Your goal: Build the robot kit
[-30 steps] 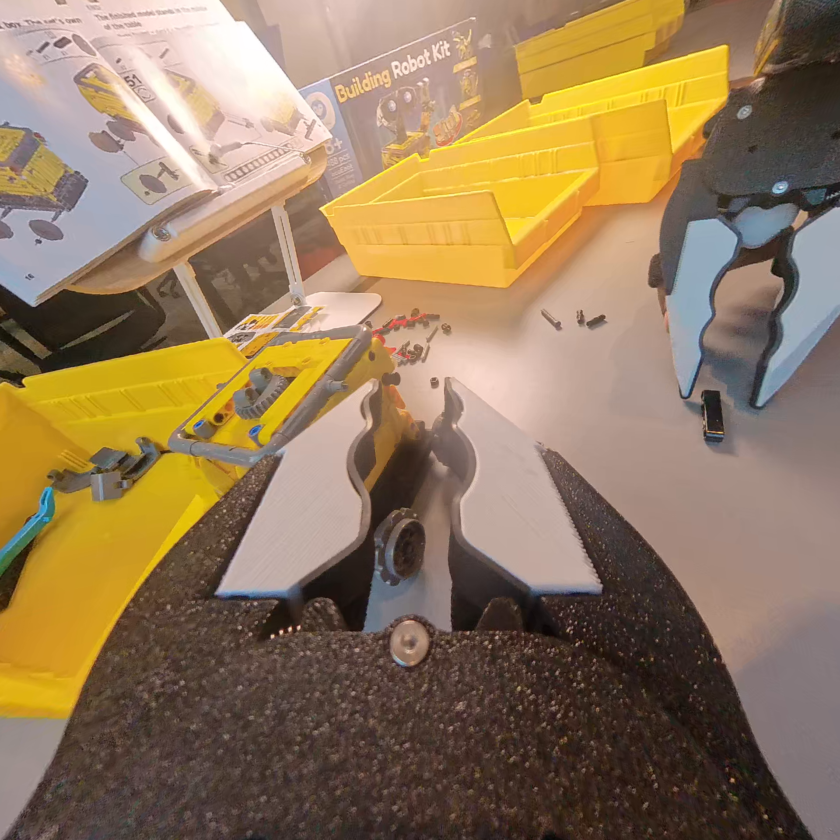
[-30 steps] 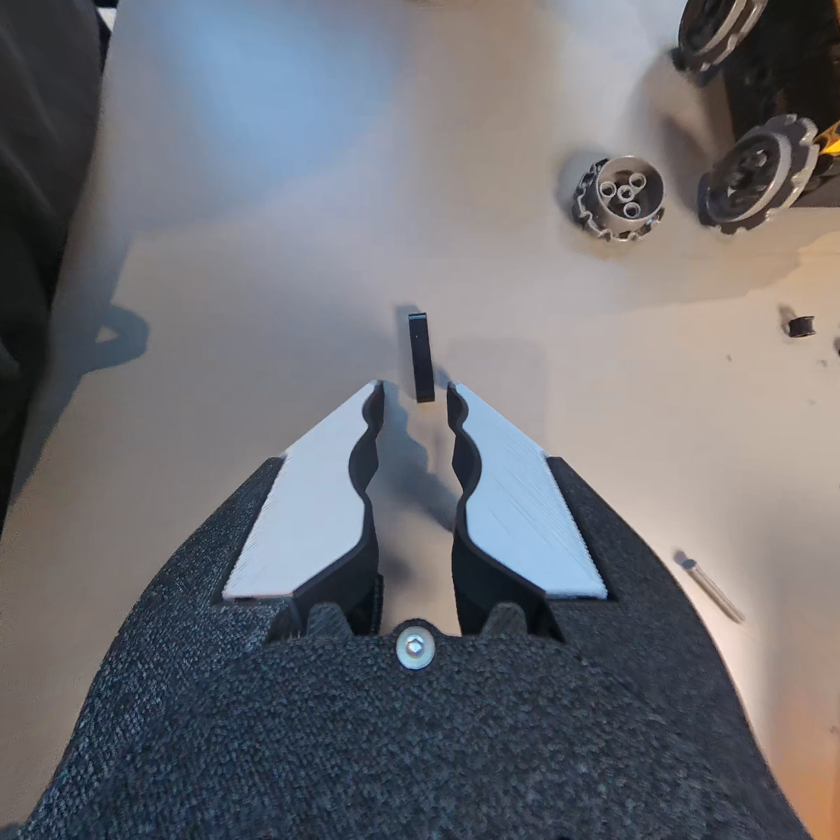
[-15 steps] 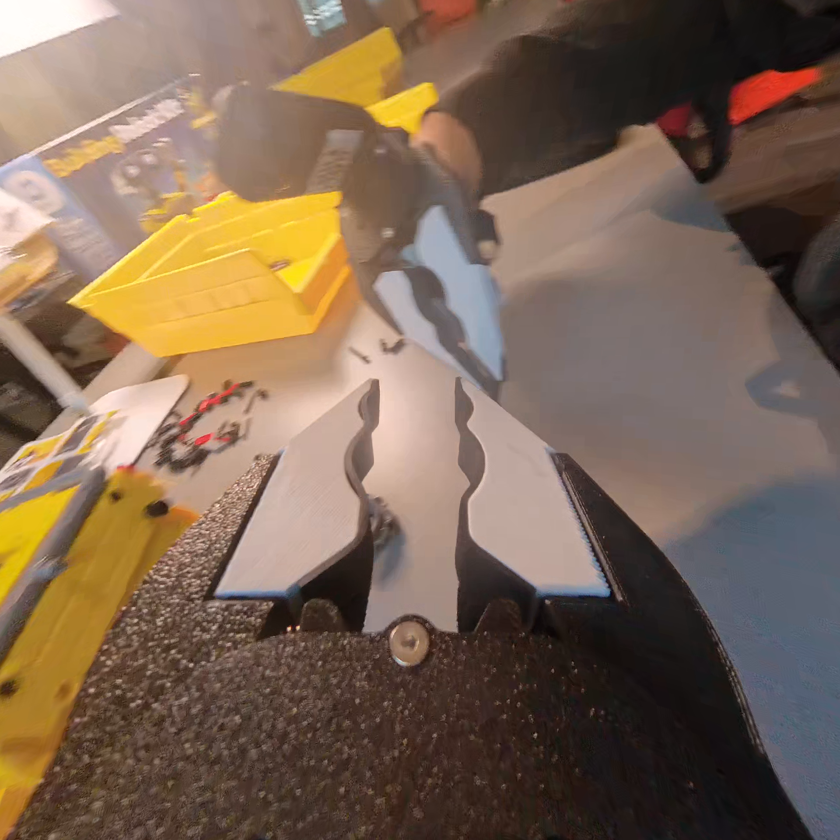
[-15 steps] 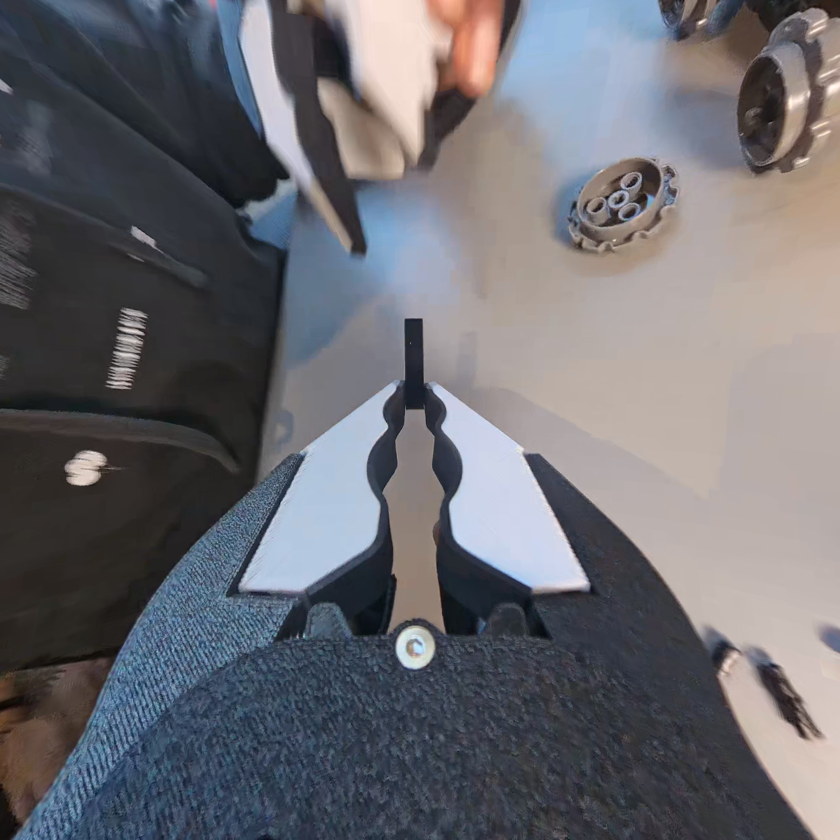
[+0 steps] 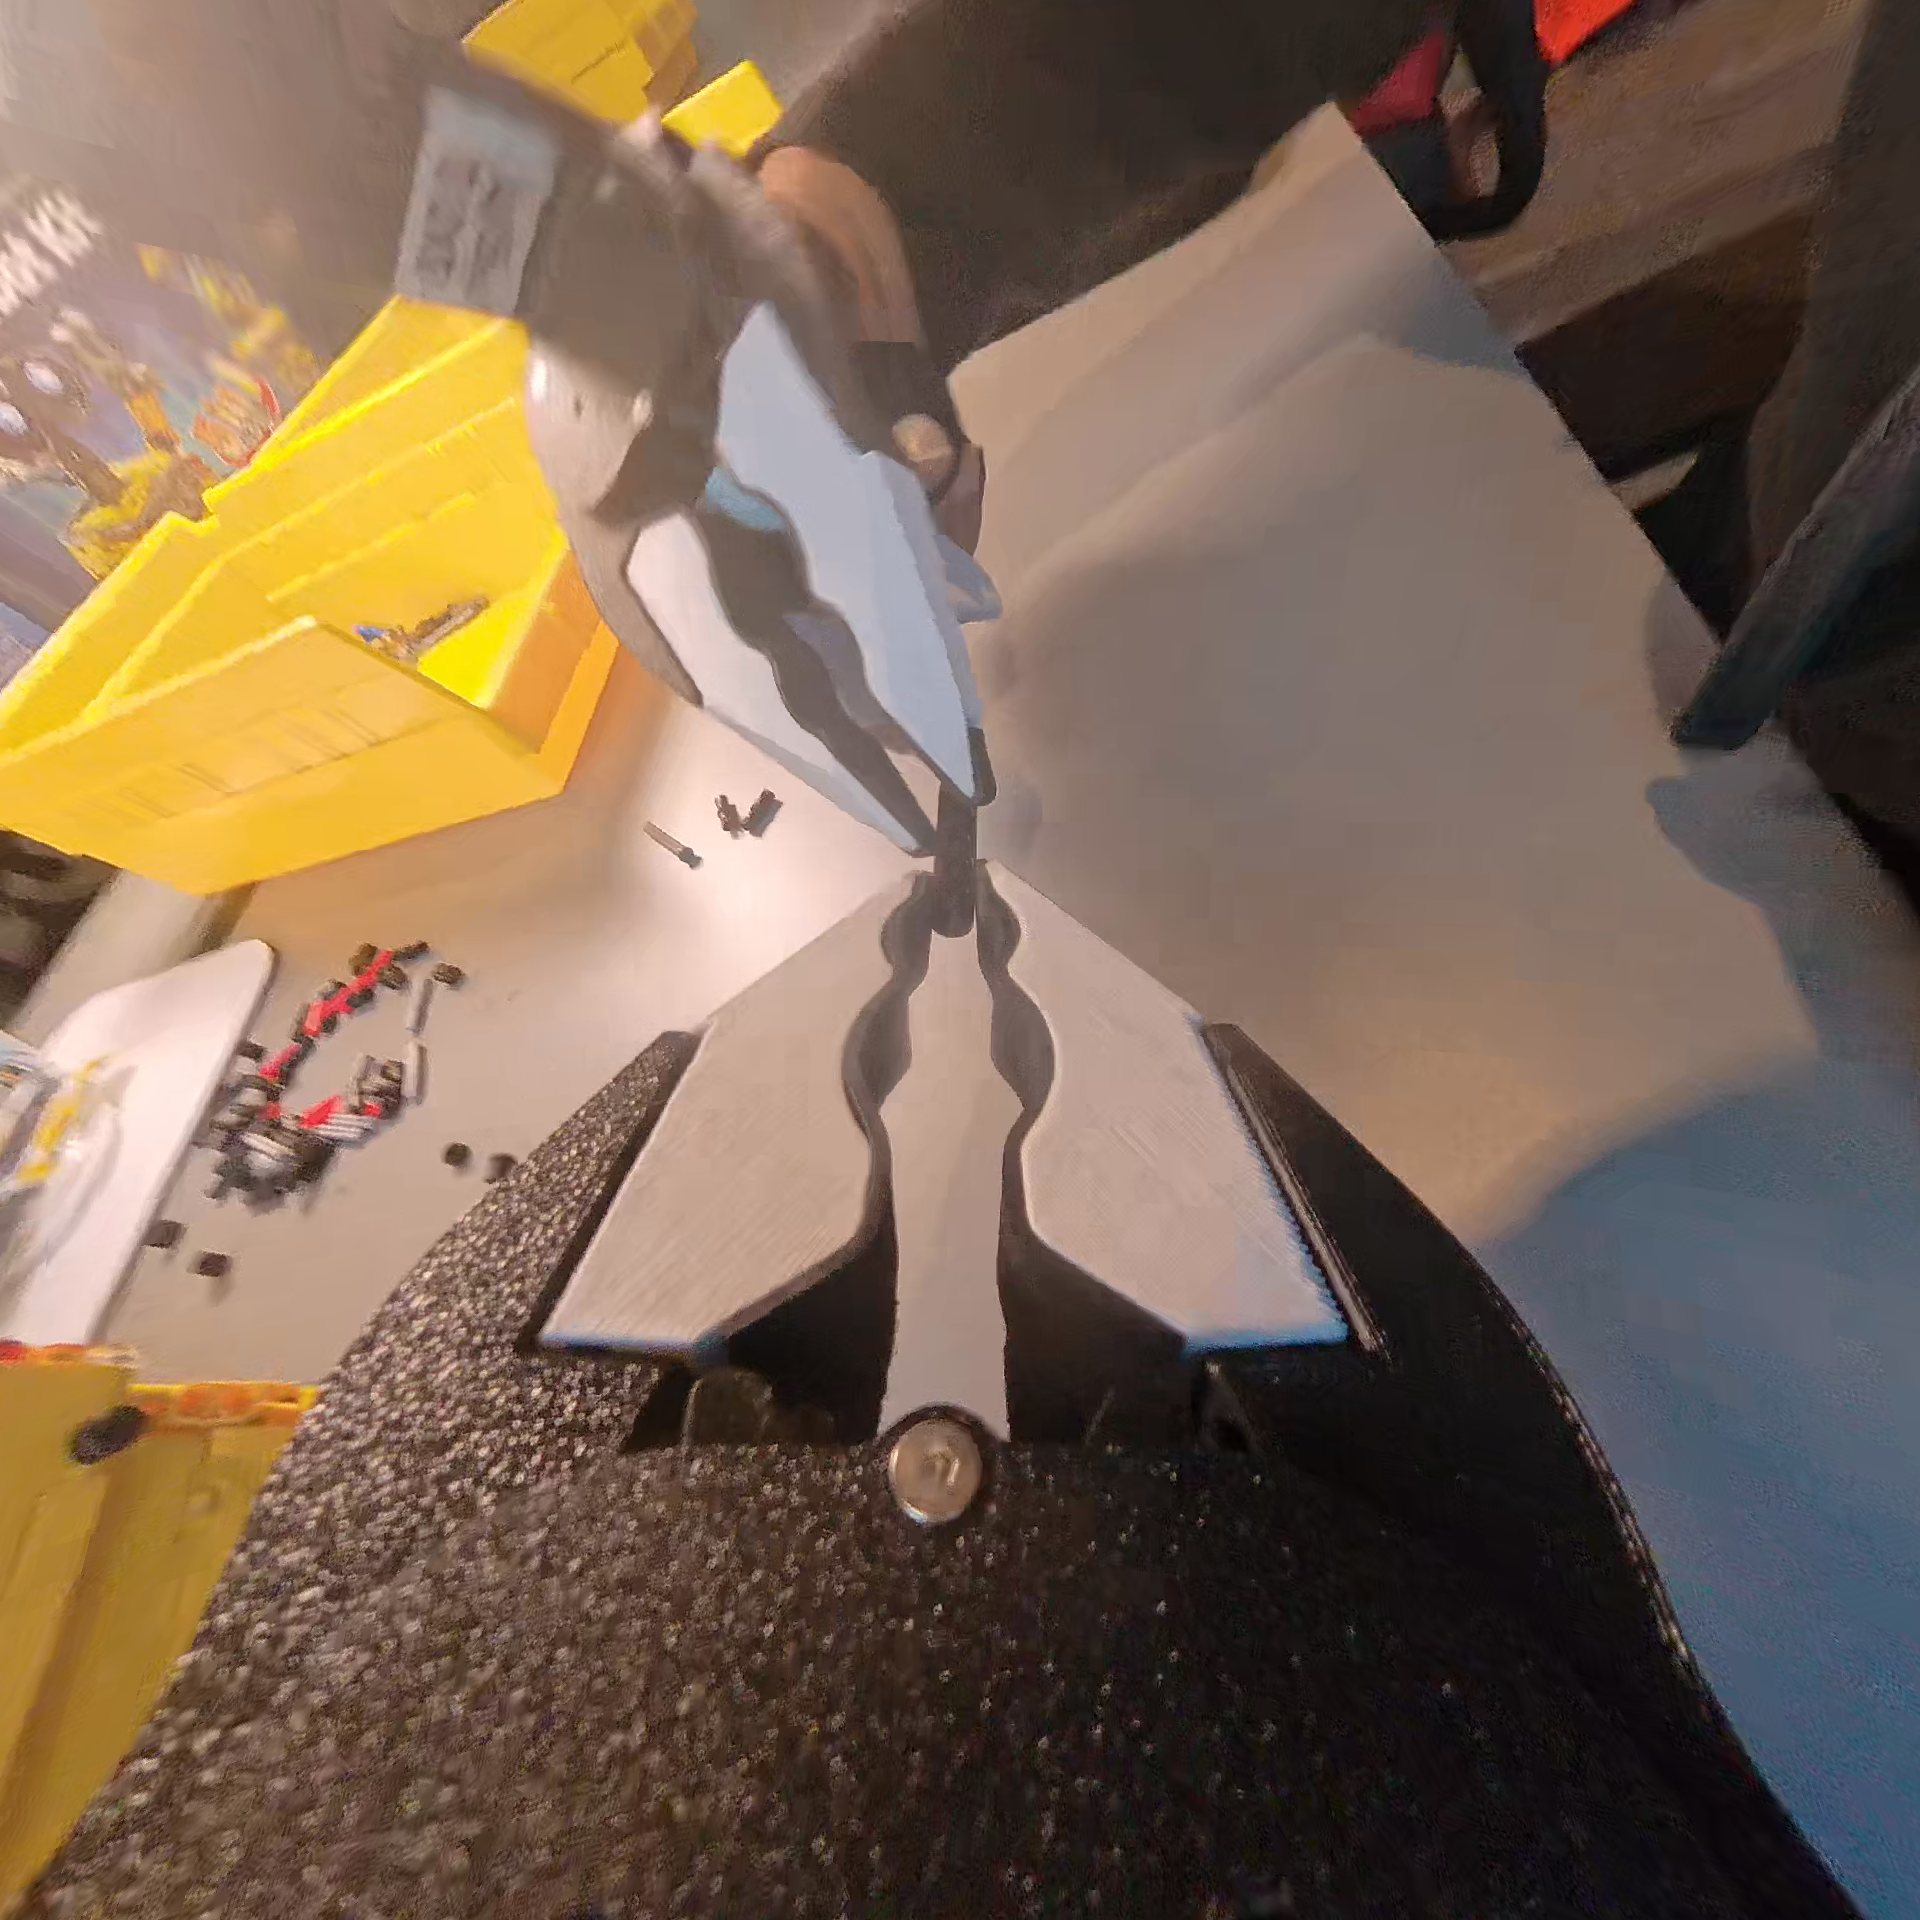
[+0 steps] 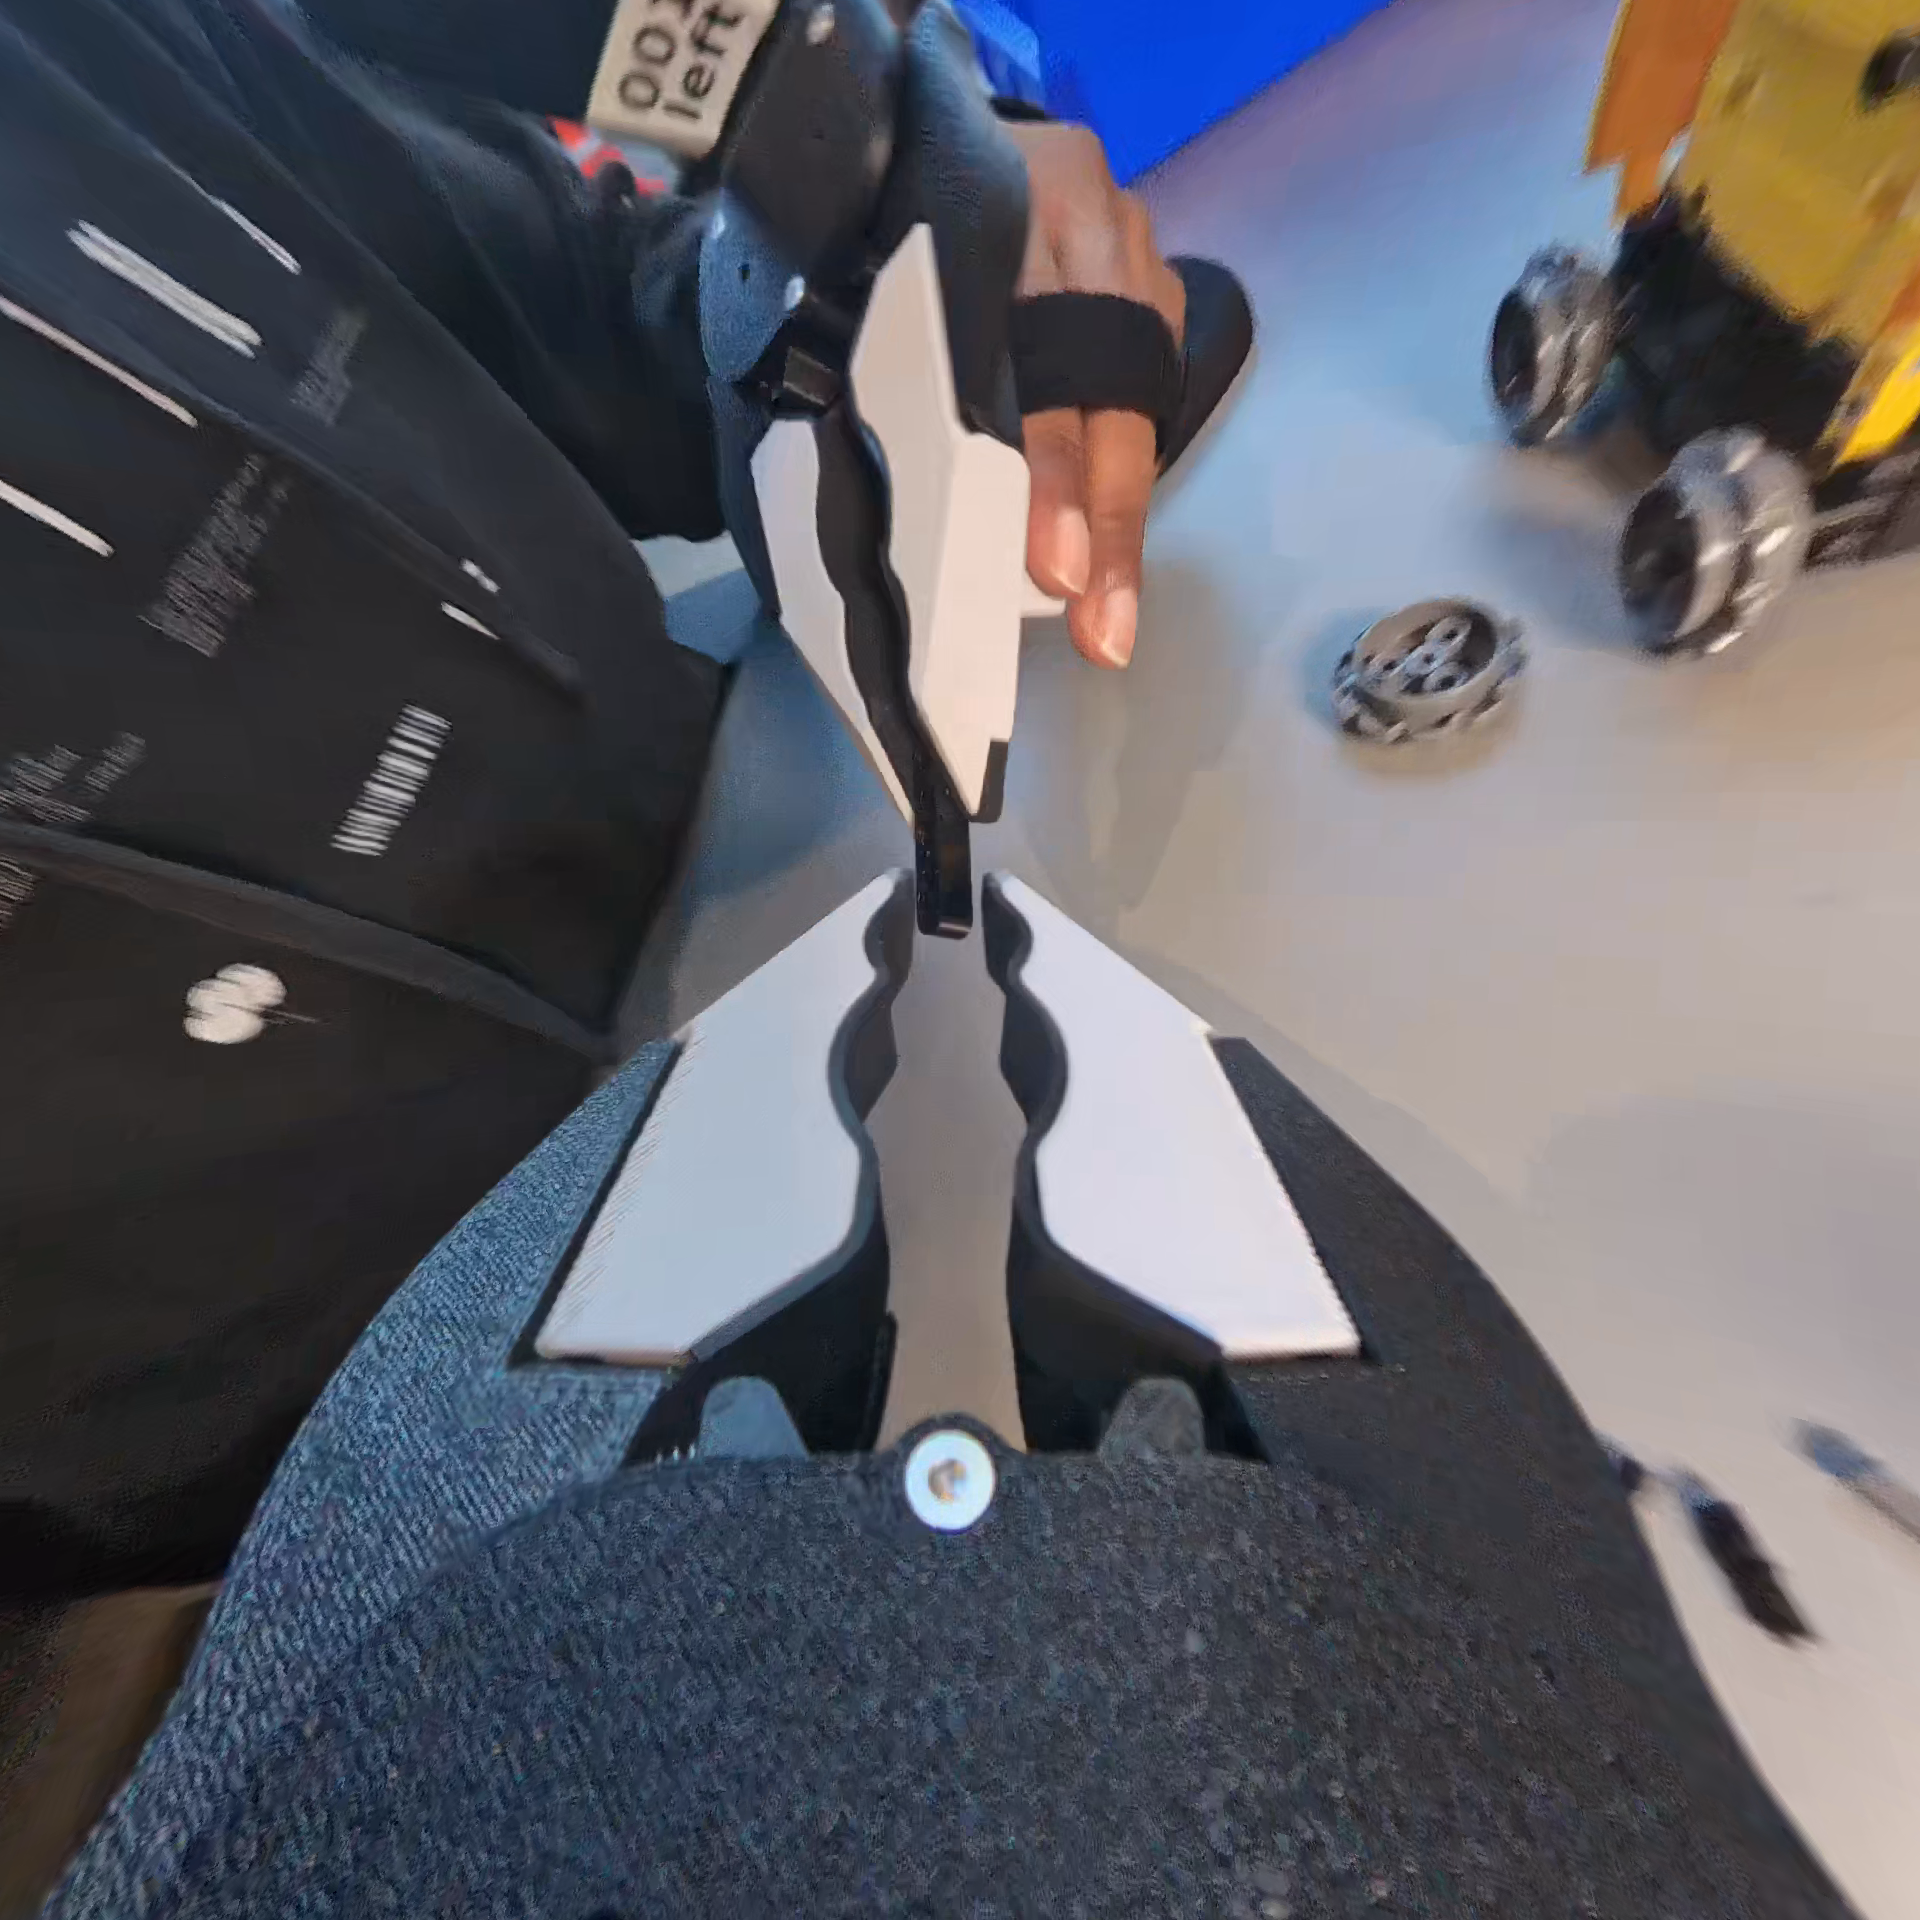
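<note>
grey table (image 6: 1455, 987), loose wheel (image 6: 1425, 670) nearby

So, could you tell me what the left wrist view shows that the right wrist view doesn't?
Only the left wrist view shows the yellow bins, the scattered small parts beside them and a printed box behind.

Only the right wrist view shows the grey wheels of a yellow model and a loose grey wheel lying on the table.

Both show the left gripper and the right gripper meeting tip to tip at a small black piece.
</note>
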